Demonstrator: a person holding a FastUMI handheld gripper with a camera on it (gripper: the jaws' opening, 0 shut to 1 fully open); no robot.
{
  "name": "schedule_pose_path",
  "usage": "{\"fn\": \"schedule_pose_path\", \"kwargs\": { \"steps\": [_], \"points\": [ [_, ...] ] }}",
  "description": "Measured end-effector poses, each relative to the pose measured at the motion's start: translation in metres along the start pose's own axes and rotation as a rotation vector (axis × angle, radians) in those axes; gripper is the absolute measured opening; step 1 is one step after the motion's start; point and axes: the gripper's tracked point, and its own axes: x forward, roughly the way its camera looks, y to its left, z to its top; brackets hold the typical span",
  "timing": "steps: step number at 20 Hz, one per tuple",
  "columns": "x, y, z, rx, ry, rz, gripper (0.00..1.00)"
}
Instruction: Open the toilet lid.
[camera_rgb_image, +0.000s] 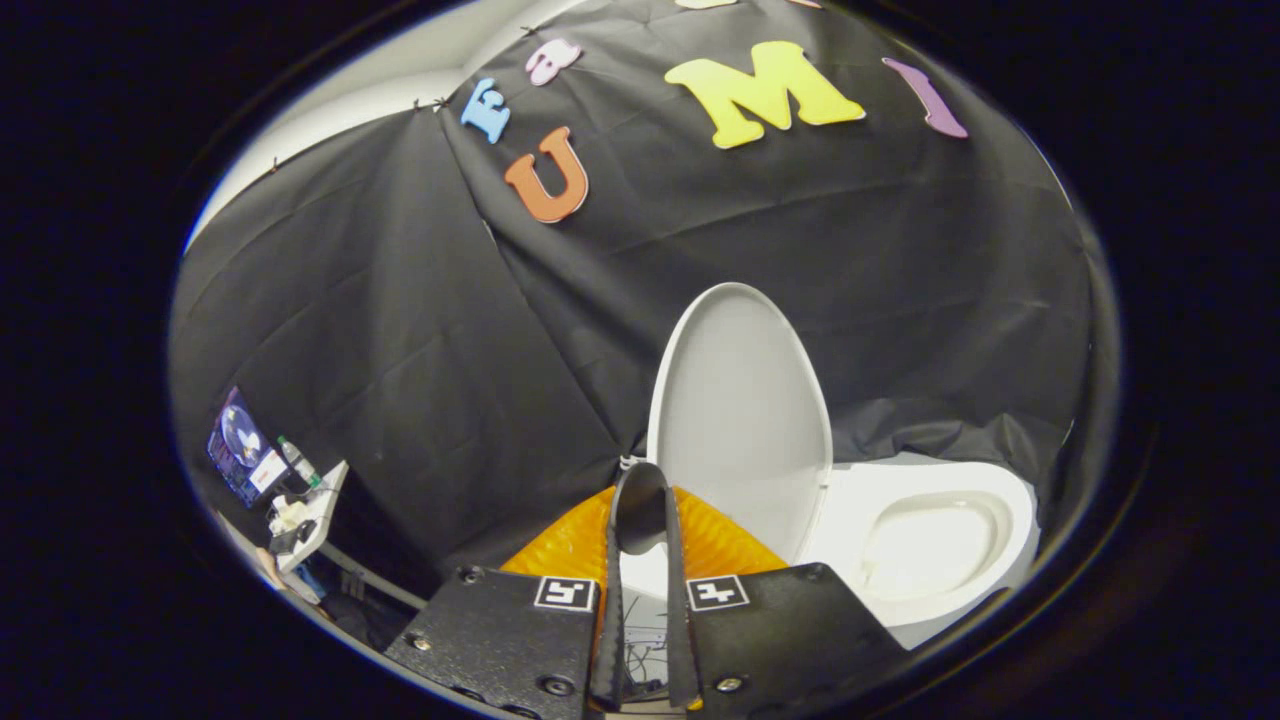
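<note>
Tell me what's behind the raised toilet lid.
The raised lid stands upright against the black cloth wall, beside the open seat and bowl. Whatever is directly behind it, a tank perhaps, is covered. The gripper fingertips nearly meet, holding nothing.

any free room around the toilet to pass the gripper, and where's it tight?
Free: above the open bowl, between the raised lid and the black cloth on the bowl's far side. Also the cloth-backed space beyond the lid's other side, toward the small shelf. Tight: the fingers nearly meet at the lid's lower edge, gripper holding nothing I can see. The shelf is cluttered.
</note>
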Motion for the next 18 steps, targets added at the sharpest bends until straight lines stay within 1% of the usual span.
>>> {"fn": "schedule_pose_path", "kwargs": {
  "steps": [7,12,16,18],
  "points": [
    [0.017,0.018,-0.004,-0.039,0.016,-0.01,0.2],
    [0.023,0.023,-0.002,-0.061,-0.003,-0.021,0.22],
    [0.022,0.023,-0.002,-0.126,-0.027,-0.064,0.23],
    [0.023,0.028,-0.005,-0.154,-0.022,-0.058,0.31]
  ]
}}
